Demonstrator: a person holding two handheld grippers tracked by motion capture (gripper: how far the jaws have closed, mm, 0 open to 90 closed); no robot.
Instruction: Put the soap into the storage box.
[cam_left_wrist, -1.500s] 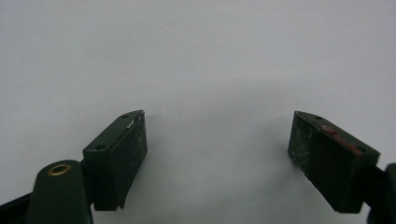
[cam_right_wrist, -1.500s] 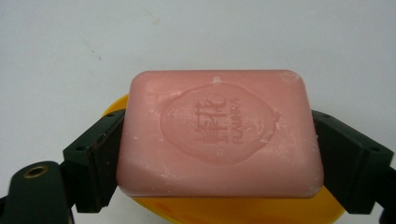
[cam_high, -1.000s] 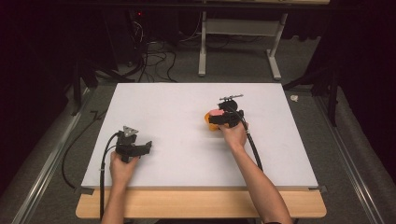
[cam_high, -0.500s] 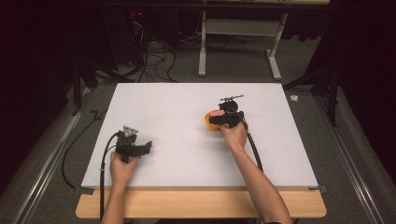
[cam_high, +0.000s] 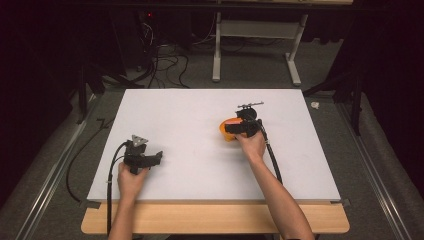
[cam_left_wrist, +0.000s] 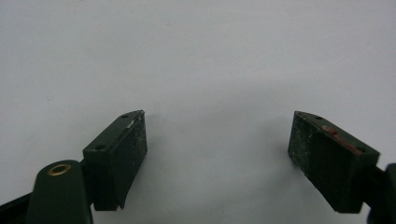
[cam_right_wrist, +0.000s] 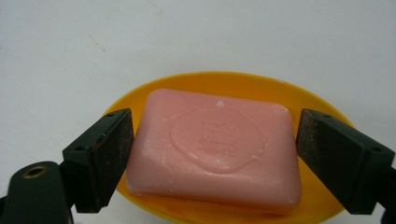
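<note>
A pink bar of soap (cam_right_wrist: 215, 140) lies in a yellow-orange oval dish (cam_right_wrist: 224, 79) on the white table (cam_high: 200, 115), right of the middle. My right gripper (cam_right_wrist: 215, 116) is open, and its two black jaws stand one on each side of the bar, close to its short ends. From above, the soap (cam_high: 231, 121) and dish (cam_high: 226, 134) peek out at the left of the right gripper (cam_high: 235, 127). My left gripper (cam_high: 157, 156) rests near the table's front left, pointing right. It is open over bare white surface (cam_left_wrist: 217, 116) with nothing between its jaws.
A wooden board (cam_high: 215, 220) juts out under the table's front edge. Behind the table stand a white metal frame (cam_high: 295, 65) and loose cables (cam_high: 165, 60) on the floor. A small white scrap (cam_high: 315, 105) lies off the far right corner.
</note>
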